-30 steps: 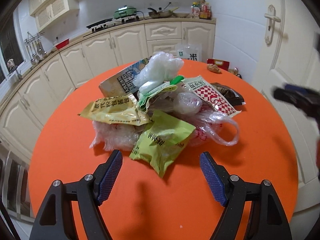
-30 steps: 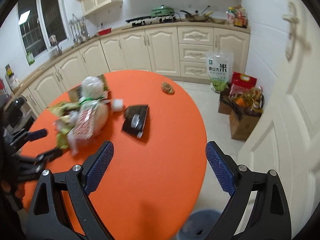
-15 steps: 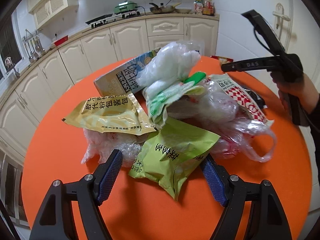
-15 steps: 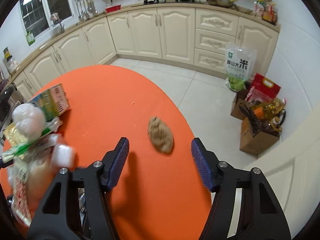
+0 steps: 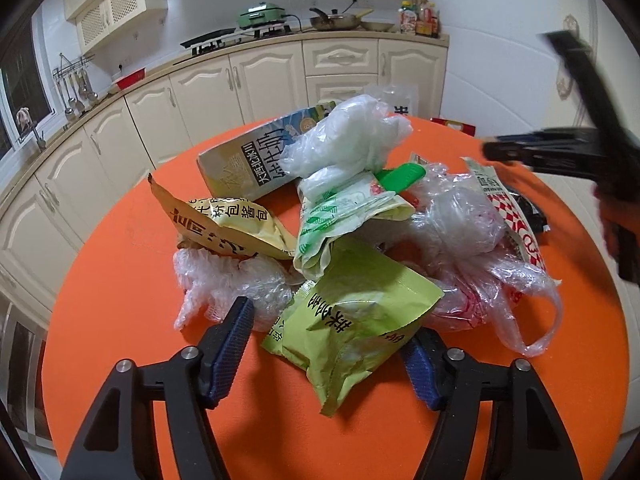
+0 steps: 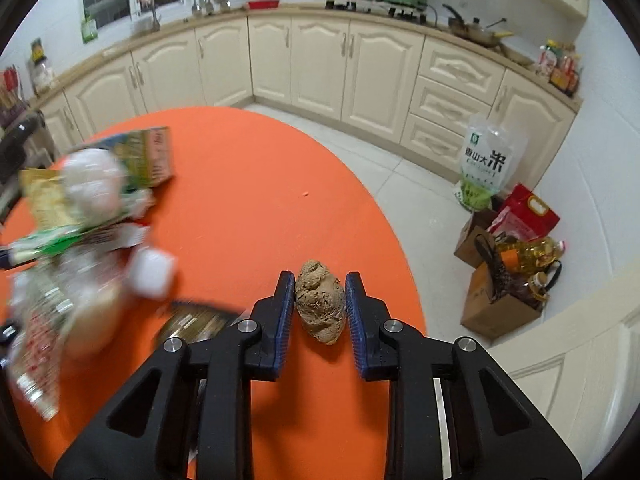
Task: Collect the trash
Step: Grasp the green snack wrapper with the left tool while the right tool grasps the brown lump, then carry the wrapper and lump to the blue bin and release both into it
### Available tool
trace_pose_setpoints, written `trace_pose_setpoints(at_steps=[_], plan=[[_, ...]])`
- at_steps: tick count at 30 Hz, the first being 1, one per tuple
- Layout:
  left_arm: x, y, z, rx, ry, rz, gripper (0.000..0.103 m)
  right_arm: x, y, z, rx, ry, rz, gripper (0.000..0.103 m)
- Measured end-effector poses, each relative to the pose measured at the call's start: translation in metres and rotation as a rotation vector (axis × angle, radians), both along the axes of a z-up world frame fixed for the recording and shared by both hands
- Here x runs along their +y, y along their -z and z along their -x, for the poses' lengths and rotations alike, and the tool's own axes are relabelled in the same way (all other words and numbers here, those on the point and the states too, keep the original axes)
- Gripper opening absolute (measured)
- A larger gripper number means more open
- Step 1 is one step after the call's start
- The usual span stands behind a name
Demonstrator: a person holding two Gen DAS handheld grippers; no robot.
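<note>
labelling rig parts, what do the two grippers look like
Both the left gripper and the right gripper have black angular plastic arms with triangular cut-outs, silver round bolt heads at the joints, and ribbed dark blue pads on the inner finger faces. No cables or sleeves are visible.

Large dark characters are printed on the green snack packet (image 5: 352, 312) at the near edge of the heap, seen upside down; "菜" can be made out, the rest not with certainty. On the yellow packet (image 5: 228, 232) at the heap's left side, "粉包酱包" is printed in dark characters. The milk carton (image 5: 256, 160) toward the surface's far edge carries white characters on a dark band, read as "纯牛奶" beside smaller ones too small to tell. On the floor, the rice bag (image 6: 486, 164) against the cabinets is marked with a large "米".
</note>
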State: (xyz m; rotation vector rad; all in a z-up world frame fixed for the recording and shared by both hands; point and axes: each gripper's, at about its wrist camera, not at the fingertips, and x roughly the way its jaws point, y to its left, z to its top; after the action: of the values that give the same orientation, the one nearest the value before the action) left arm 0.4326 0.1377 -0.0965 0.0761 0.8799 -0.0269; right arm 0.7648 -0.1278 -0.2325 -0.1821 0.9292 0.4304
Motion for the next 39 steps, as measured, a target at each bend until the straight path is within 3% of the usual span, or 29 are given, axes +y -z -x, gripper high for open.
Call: trace_pose_setpoints(at_steps=[3,5,8,18,28,33,39], plan=[[-0.002,-0.001,0.000,-0.004,0.000,-0.010,0.054,-0.005,-0.015,0.033,-0.013,-0.018,-0.065,0.024],[-0.002,0.000,-0.002,-0.005,-0.028,-0.053,0.034,-0.004,-0.023,0.058,-0.021,-0.024,-0.092,0.024],[0.000,-0.003,0.003,0.006,-0.034,-0.019,0.025,-0.002,-0.032,0.090,-0.030,-0.032,-0.133,0.024],[0.008,-0.043,0.067,-0.077,-0.097,0.025,0.023,0.007,-0.044,0.166,-0.018,-0.045,-0.307,0.024],[0.001,-0.061,0.139,-0.081,-0.093,0.123,0.023,0.023,-0.047,0.223,-0.017,-0.061,-0.354,0.024],[-0.034,-0.076,0.166,-0.093,-0.016,0.135,0.023,0.004,-0.053,0.249,-0.031,-0.015,-0.368,0.025],[-0.127,-0.079,0.172,-0.078,0.176,0.116,0.024,-0.059,-0.055,0.284,-0.064,0.125,-0.322,0.025]])
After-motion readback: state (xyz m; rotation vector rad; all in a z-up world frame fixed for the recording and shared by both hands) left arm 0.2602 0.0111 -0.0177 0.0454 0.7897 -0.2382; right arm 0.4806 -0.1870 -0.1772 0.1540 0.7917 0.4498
